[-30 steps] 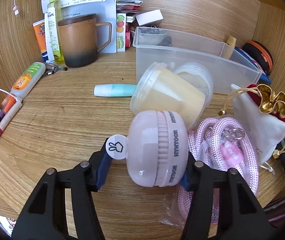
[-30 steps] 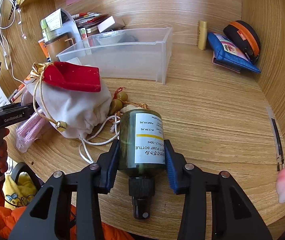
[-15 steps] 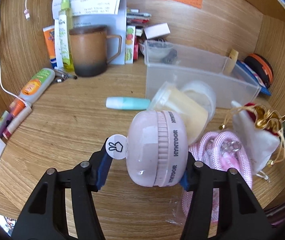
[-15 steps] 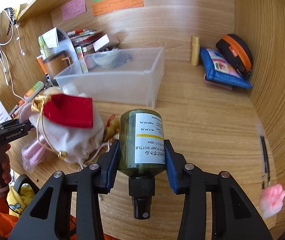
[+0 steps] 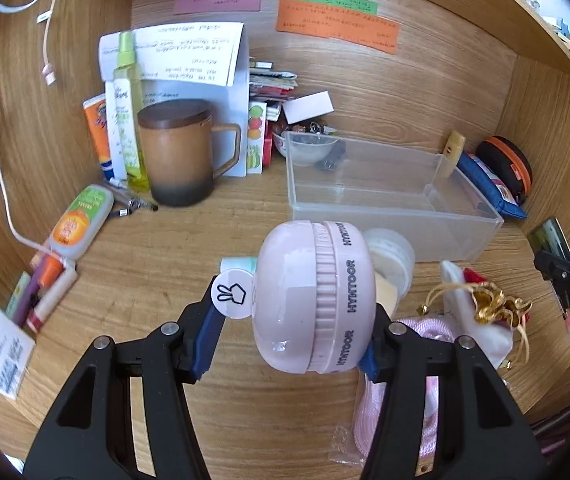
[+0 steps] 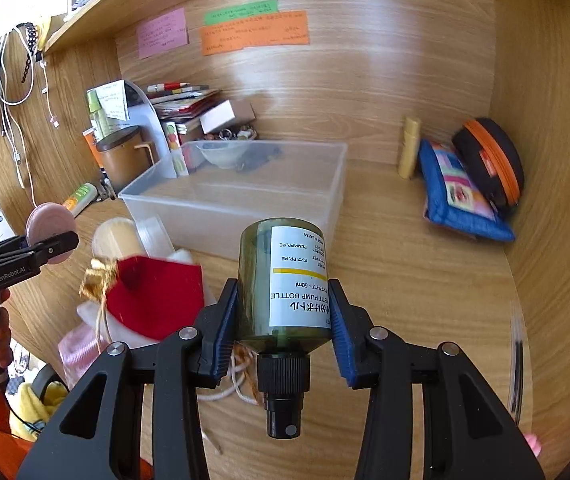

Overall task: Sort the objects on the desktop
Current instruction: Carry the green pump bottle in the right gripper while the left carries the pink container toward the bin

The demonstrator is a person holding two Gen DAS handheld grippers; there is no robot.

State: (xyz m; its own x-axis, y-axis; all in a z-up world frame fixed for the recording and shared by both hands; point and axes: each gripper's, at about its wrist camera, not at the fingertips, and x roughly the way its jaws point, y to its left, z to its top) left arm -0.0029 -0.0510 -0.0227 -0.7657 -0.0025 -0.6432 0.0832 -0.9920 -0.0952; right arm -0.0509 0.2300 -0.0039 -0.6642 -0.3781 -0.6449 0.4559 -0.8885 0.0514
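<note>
My left gripper (image 5: 291,334) is shut on a round pink HYNTOOR case (image 5: 317,296) and holds it above the desk, in front of the clear plastic bin (image 5: 389,196). My right gripper (image 6: 283,320) is shut on a dark green pump bottle (image 6: 285,280), pump end toward the camera, held above the desk in front of the same bin (image 6: 241,192). The left gripper with the pink case (image 6: 51,226) also shows at the left of the right wrist view.
A brown mug (image 5: 177,152), spray bottle (image 5: 127,108) and papers stand at the back left. A yellow-filled jar (image 5: 389,264), pink rope (image 5: 425,384) and white-and-red drawstring pouch (image 6: 153,300) lie before the bin. A blue pouch (image 6: 461,196) and black-orange case (image 6: 489,164) sit at right.
Both grippers have risen and tilted up with their loads. The desk objects have dropped lower in both views, and the back wall notes have come into sight.
</note>
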